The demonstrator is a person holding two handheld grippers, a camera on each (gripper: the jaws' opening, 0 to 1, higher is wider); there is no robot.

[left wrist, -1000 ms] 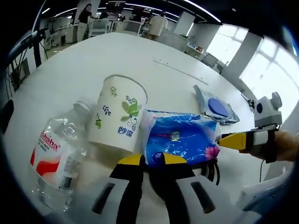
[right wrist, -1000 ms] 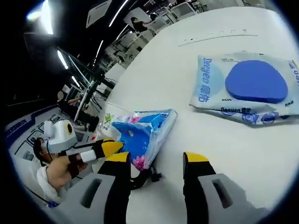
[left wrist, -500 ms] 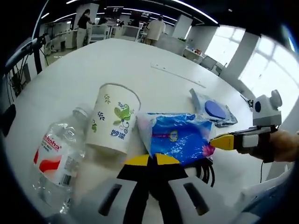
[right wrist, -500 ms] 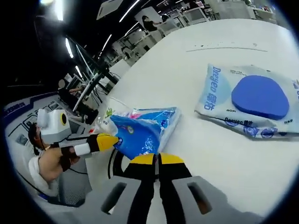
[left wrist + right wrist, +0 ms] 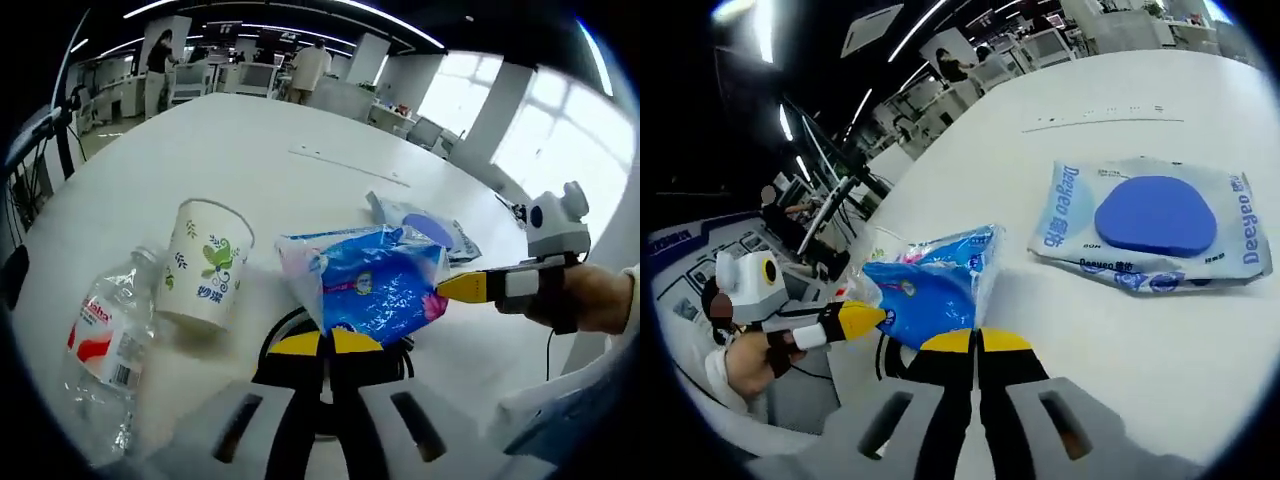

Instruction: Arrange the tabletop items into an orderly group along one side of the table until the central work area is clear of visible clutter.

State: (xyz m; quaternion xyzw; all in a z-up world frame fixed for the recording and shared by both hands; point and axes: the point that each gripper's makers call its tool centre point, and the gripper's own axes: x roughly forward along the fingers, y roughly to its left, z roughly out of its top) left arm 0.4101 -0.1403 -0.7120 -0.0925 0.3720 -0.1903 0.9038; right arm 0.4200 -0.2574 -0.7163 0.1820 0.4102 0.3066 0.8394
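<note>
Both grippers' fingers clench opposite edges of the soft blue plastic tissue pack (image 5: 372, 290), lifted just above the white bench (image 5: 200, 150). Light, crinkly, likely slippery; grip the sealed edges.

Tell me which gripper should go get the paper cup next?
Probably the left. In the left gripper view the paper cup stands just beside the left gripper, though both it and the right gripper are shut on the blue tissue pack, which must be set down first.

Blue tissue pack (image 5: 375, 292), leaf-print cup (image 5: 203, 263)
</note>
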